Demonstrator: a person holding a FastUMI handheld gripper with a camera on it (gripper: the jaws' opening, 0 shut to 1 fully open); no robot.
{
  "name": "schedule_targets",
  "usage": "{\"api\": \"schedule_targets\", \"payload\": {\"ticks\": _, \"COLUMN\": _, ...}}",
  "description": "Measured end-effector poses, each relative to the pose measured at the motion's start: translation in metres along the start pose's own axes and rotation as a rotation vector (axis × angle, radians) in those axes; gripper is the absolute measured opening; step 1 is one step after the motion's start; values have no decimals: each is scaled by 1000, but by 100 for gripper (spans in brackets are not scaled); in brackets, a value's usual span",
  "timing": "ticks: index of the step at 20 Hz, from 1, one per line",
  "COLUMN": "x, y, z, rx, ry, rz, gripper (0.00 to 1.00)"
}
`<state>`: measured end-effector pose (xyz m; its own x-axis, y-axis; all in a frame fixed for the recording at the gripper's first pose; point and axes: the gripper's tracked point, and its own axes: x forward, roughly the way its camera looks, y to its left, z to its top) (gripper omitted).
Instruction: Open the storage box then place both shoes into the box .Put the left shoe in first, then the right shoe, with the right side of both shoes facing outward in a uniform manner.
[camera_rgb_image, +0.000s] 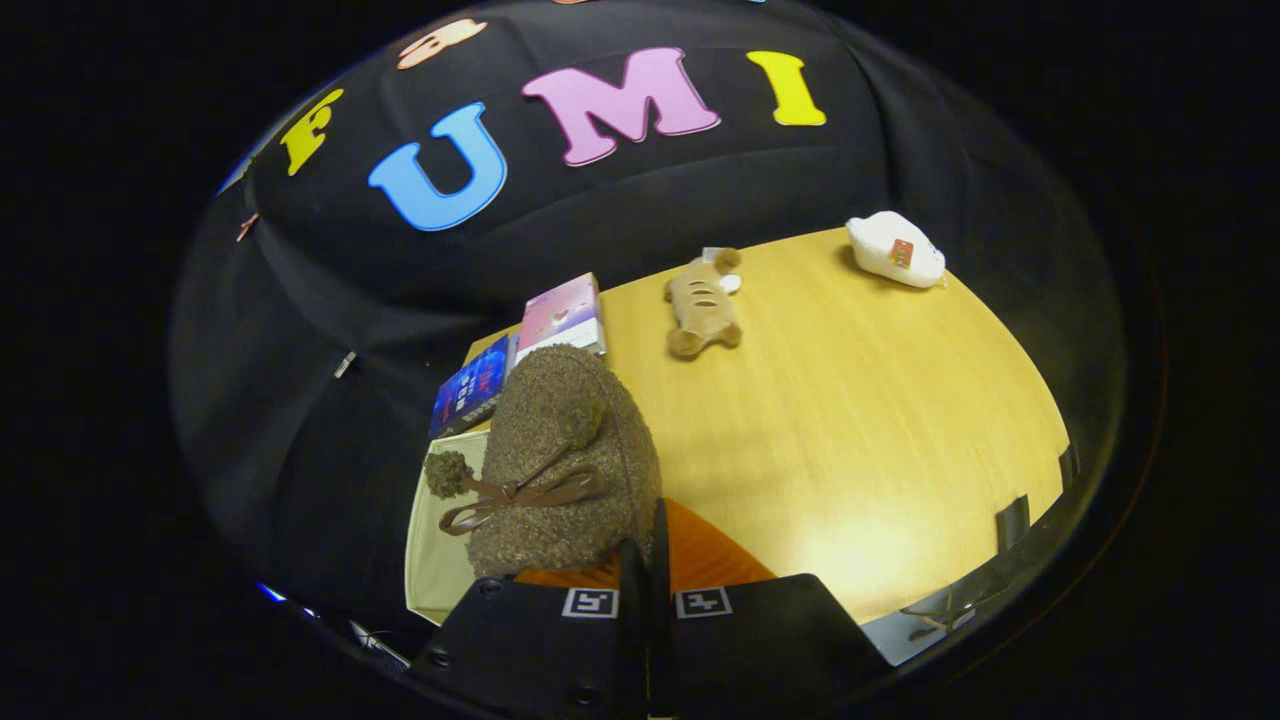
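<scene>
Gripper (645, 565): fingers were pinched nearly together on the shoe's heel edge.
Shoe (565, 460): brown fuzzy slipper, bow and pompoms, hanging just ahead of the fingers, above a cream box (435, 560).
Tip: I'd lower it slowly, right side out.
Beyond the shoe: books (560, 315), plush toy (703, 305).

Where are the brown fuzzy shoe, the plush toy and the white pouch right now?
Brown fuzzy shoe (570, 470): gripper view, on its fuzzy upper, near the bow.
Plush toy (702, 305): gripper view, on its body, lying on the table beyond the shoe.
White pouch (893, 250): gripper view, on its top face, far side of the table.
</scene>
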<state>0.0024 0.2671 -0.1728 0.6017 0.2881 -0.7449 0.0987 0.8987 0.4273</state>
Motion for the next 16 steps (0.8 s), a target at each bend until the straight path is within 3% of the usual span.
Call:
{"api": "schedule_targets", "payload": {"ticks": 7, "x": 41, "y": 70, "z": -29, "rx": -8, "ry": 84, "rz": 36, "gripper": 6}}
{"api": "schedule_targets", "payload": {"ticks": 16, "x": 87, "y": 91, "z": -68, "rx": -31, "ry": 176, "rz": -37, "gripper": 10}}
